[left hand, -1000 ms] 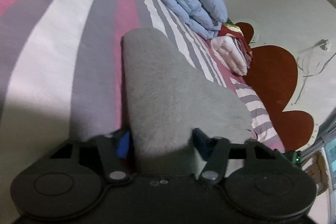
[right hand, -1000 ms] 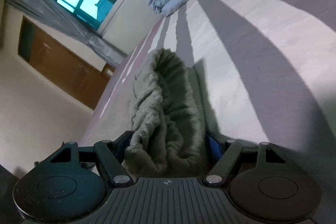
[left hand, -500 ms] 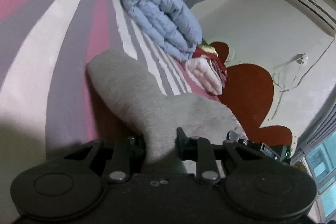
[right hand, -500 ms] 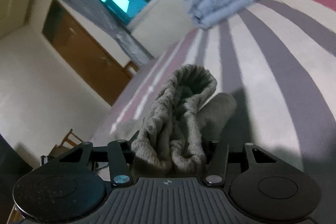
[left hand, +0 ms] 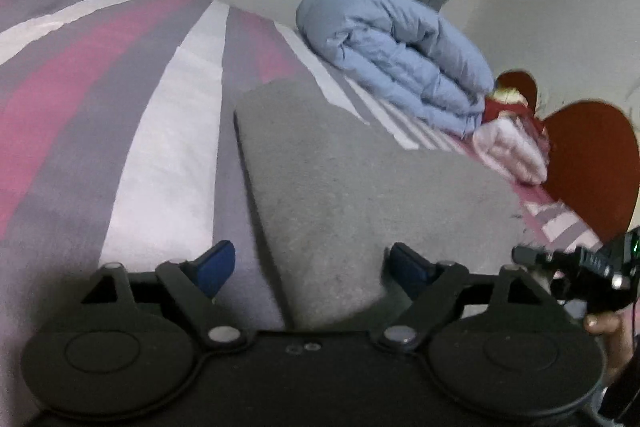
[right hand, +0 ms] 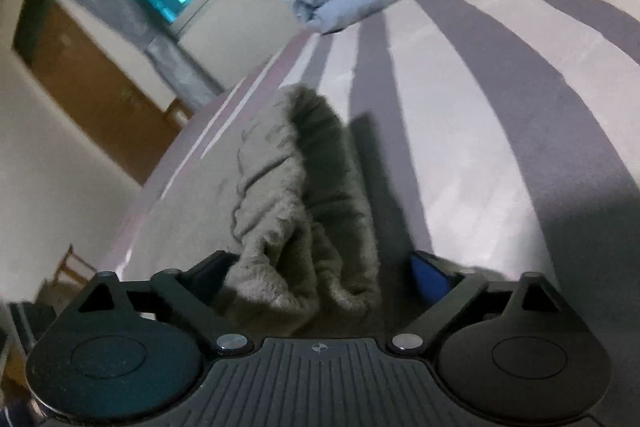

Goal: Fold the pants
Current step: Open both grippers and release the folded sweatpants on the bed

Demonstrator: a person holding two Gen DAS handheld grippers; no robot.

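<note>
My own frame is black, and the pads on my left gripper (left hand: 310, 265) and right gripper (right hand: 332, 277) are blue. The pants (left hand: 360, 195) between them are plain grey, a fuzzier, slightly brownish grey at the bunched end (right hand: 296, 211) in my right view. The bedsheet (left hand: 120, 131) under them carries broad stripes of grey, white and pink. The folded comforter (left hand: 400, 47) is pale blue, the small folded blanket (left hand: 510, 151) beside it pale pink. The headboard (left hand: 592, 155) is dark red, the wall cream, the curtain (right hand: 120, 3) grey, the door (right hand: 92, 79) brown wood.
</note>
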